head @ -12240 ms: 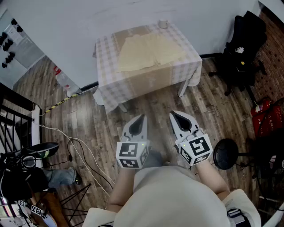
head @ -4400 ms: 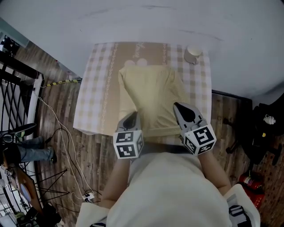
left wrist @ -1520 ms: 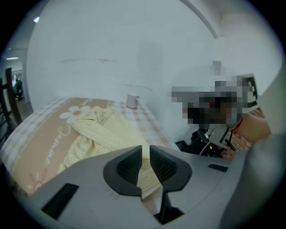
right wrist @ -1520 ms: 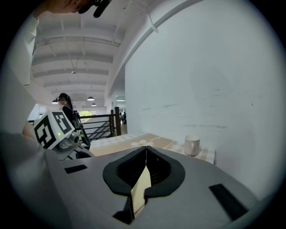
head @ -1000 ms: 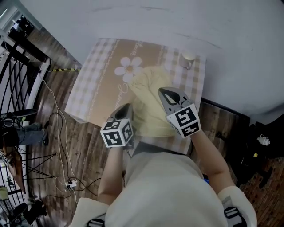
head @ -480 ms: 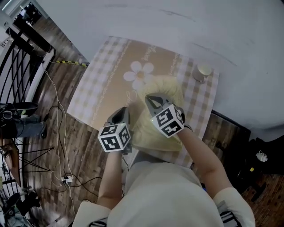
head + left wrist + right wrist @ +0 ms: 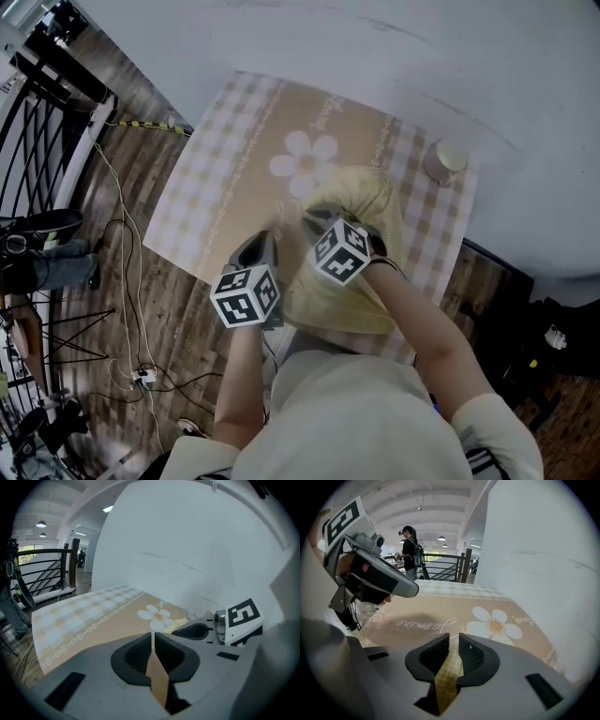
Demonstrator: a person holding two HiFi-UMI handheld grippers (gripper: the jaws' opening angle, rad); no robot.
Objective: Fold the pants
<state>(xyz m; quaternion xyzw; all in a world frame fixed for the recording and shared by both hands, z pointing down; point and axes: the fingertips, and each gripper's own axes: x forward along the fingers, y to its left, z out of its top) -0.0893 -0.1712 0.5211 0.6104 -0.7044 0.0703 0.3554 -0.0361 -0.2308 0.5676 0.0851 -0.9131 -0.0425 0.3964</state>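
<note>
the pants [image 7: 356,197] are bunched at the desk's [image 7: 234,159] 4 o'clock, folding judged barely begun. their cloth is pinched in the right gripper's [image 7: 454,639] jaws; the left gripper's [image 7: 153,635] jaws are set almost closed, seemingly empty.

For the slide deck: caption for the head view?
Head view: right gripper pinches the yellow pants mid-fold on a daisy-print tablecloth; left gripper sits beside them, jaws closed.
</note>
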